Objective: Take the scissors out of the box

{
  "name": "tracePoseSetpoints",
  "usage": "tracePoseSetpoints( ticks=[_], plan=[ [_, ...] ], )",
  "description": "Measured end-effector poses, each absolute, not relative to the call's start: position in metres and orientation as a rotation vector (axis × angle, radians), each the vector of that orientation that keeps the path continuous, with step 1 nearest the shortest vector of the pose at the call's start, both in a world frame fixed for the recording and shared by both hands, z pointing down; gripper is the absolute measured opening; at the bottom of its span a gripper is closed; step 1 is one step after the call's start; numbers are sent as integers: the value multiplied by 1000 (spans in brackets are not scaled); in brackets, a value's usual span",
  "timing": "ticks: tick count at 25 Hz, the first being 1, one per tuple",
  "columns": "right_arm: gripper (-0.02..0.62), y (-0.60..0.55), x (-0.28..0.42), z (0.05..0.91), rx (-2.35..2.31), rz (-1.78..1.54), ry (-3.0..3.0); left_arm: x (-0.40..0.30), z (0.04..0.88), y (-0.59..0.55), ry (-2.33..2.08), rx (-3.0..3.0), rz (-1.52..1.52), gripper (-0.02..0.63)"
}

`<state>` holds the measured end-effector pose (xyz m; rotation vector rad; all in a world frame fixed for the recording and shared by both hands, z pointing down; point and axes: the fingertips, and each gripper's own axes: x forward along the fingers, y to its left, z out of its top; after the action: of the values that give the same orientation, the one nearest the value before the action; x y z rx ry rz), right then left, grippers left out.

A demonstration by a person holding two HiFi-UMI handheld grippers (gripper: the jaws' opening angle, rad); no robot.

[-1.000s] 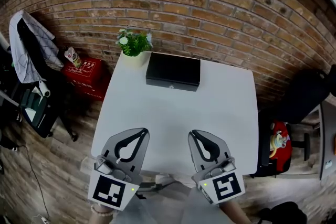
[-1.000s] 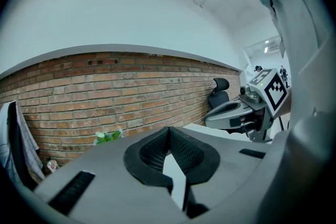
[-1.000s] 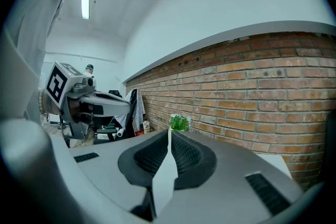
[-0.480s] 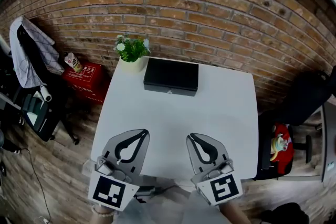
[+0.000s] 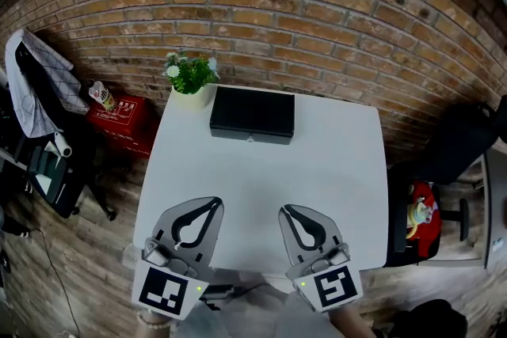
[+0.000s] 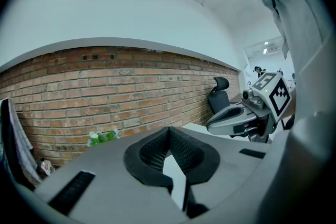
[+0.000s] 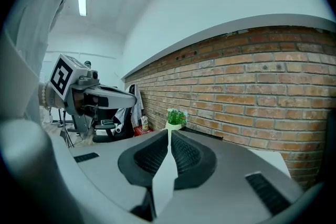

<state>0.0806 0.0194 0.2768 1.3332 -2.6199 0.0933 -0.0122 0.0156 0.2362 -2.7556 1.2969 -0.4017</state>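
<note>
A closed black box (image 5: 252,115) lies at the far edge of the white table (image 5: 261,186), next to the brick wall. No scissors show in any view. My left gripper (image 5: 215,204) hovers over the table's near left edge, shut and empty, its tips meeting in the left gripper view (image 6: 169,128). My right gripper (image 5: 285,210) hangs beside it at the near right, also shut with nothing in it, tips touching in the right gripper view (image 7: 168,131). Both point toward the box, well short of it. The box shows as a dark sliver (image 7: 202,135) past the right jaws.
A small potted plant (image 5: 190,75) stands at the table's far left corner, touching distance from the box. A red crate (image 5: 123,115) and a chair with clothes (image 5: 40,91) are on the floor at left. A black office chair (image 5: 463,142) is at right.
The head view has shifted a little, so the box now sits slightly more to the left. Both grippers stay shut at the table's near edge with barely any movement.
</note>
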Motion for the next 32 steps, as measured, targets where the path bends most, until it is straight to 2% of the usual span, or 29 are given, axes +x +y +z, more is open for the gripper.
tracePoseSetpoints(
  ticks=[32],
  plan=[
    [49,-105,55,360,1392,226,-2456,-37,315,-105,1119,-2863,-557,15]
  ],
)
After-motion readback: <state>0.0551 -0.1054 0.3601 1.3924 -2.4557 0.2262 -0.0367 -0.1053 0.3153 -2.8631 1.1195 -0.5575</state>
